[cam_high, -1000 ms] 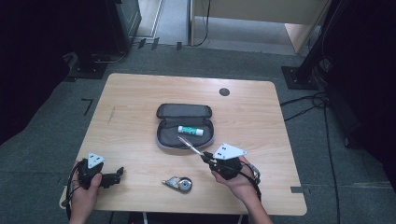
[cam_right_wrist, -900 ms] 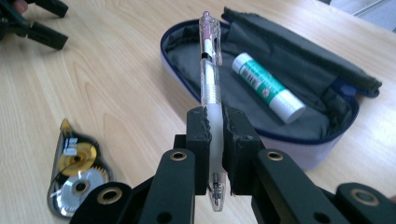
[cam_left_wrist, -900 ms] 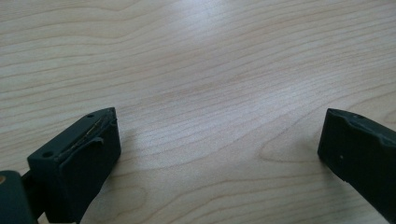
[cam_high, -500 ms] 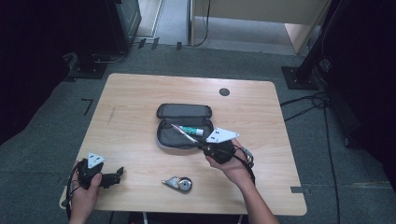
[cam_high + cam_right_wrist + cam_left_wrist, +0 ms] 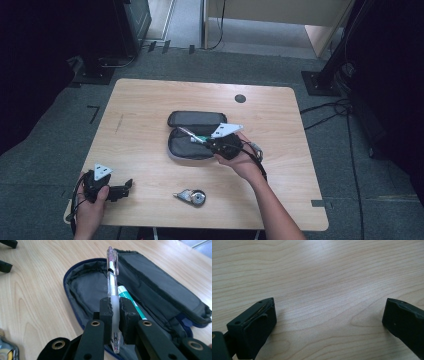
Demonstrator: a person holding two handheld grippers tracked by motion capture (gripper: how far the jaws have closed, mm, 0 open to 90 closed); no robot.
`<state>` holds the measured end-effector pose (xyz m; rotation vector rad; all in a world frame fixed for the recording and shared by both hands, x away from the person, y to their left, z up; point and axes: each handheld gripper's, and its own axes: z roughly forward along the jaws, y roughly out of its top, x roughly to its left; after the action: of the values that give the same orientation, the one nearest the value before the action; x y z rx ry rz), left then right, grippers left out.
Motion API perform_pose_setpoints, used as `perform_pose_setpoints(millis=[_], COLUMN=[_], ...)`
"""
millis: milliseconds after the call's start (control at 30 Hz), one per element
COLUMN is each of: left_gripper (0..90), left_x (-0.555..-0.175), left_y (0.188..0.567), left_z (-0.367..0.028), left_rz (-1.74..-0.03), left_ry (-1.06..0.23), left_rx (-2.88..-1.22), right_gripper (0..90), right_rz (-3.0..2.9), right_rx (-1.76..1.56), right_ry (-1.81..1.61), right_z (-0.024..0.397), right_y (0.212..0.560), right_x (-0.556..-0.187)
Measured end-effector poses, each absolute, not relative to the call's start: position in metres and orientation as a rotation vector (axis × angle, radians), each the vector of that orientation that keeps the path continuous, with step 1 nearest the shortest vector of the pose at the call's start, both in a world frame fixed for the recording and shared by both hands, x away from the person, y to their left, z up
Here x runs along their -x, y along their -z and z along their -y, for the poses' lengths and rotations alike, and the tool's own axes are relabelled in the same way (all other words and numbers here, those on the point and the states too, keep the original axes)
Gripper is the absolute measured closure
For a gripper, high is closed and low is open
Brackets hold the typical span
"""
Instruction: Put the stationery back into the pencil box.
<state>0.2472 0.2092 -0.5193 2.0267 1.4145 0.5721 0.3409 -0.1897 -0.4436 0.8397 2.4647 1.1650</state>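
Closest to the person, the left gripper (image 5: 120, 189) sits low on the desk (image 5: 150, 100) near its front left corner, jaws wide apart with nothing between them. A small tape measure (image 5: 192, 196) lies just past the front edge. Farther in, the right gripper (image 5: 114, 305) is clamped on a clear pen (image 5: 112, 282), holding it over the open pencil case (image 5: 187, 145), which has a green-and-white tube (image 5: 127, 298) inside.

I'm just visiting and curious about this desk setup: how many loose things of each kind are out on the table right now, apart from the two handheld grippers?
Pencil case, unzipped and lying open: 1
Pen, clamped in the right gripper above the case: 1
White-and-green tube inside the case: 1
Small metal thing near the table's front edge, too small to tell what: 1
Total: 4
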Motion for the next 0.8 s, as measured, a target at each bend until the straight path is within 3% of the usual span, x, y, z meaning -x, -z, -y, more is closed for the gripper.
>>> perform_pose_setpoints(millis=[800], left_gripper=[0.0], left_x=[-0.247], left_y=[0.519], left_z=[-0.209], left_rz=[-1.414], left_ry=[-0.571], left_rx=[-2.026], right_gripper=[80.7], right_rz=[-2.618], right_rx=[-0.882], right_ry=[-1.050], right_z=[0.175], right_y=[0.469], right_x=[-0.368])
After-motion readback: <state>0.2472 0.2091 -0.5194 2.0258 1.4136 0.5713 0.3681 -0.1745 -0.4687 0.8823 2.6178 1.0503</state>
